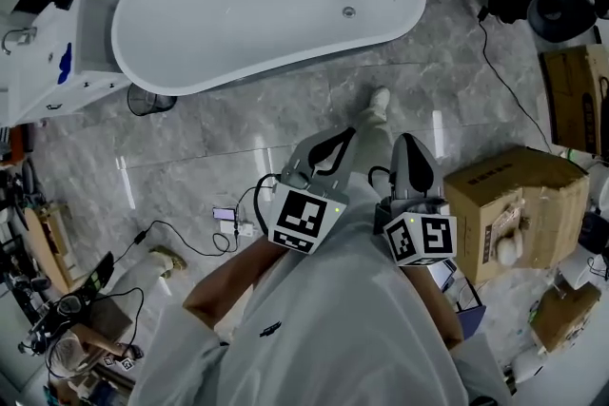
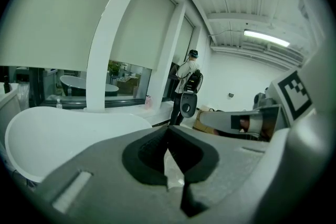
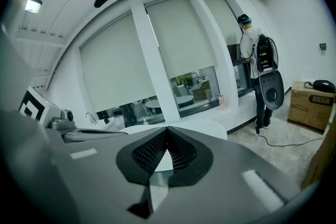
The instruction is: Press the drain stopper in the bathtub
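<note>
Bathtub sits top left, with the drain stopper on its floor near the right end. Both grippers are well apart from the tub, held by the person's body over grey floor. Left gripper: jaws clenched tip to tip, holding nothing. Right gripper: same. Cardboard box is just to the right.

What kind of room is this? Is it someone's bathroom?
Probably not a home bathroom, more a test room or workshop: a white oval freestanding bathtub stands on grey marble-look floor tiles, with brown cardboard boxes and loose black cables lying around.
</note>
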### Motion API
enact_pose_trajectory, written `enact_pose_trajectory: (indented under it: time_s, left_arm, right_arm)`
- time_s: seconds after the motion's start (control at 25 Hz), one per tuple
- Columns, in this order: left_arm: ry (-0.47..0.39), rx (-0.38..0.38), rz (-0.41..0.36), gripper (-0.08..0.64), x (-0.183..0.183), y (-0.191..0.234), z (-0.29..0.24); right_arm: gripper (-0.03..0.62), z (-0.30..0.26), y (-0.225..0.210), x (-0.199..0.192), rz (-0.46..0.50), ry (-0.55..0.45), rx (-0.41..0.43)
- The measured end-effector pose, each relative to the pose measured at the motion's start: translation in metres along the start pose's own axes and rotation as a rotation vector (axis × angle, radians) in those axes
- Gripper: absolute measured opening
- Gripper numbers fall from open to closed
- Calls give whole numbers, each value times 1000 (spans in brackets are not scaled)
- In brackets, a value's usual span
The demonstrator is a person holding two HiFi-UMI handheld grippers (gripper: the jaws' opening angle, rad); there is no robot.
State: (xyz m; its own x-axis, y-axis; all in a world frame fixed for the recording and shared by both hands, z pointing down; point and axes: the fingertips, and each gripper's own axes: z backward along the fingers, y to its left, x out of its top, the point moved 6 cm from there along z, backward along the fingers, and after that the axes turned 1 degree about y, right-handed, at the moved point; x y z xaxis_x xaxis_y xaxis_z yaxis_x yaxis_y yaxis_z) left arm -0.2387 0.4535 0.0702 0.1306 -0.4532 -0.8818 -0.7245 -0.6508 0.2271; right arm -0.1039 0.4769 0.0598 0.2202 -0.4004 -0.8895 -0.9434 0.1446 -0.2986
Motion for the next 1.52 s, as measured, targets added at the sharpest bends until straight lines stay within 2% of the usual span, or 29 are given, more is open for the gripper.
enact_pose_trajectory:
  time_s: [0.2, 0.52, 0.68, 0.88, 1.04, 1.2, 1.52]
  left_arm:
    - [18, 50, 26, 5, 17, 20, -53]
    - [105, 82, 26, 5, 77, 21, -178]
    - [143, 115, 44, 5, 103, 21, -233]
    - [171, 150, 28, 5, 126, 22, -286]
    - [189, 163, 28, 5, 134, 22, -314]
    - [207, 170, 39, 5, 140, 26, -330]
    - [230, 165, 61, 5, 143, 57, -346]
  right_arm:
    - [-6, -46, -46, 19, -23, 4, 9]
    - [-6, -134, -149, 90, -58, 40, 71]
    - [-6, -169, -194, 122, -19, 59, 130]
    - [3, -206, -236, 150, -2, 78, 207]
    - [3, -225, -257, 156, -7, 101, 249]
    - [3, -243, -265, 154, -21, 175, 312]
    - [3, -267, -261, 162, -3, 190, 326]
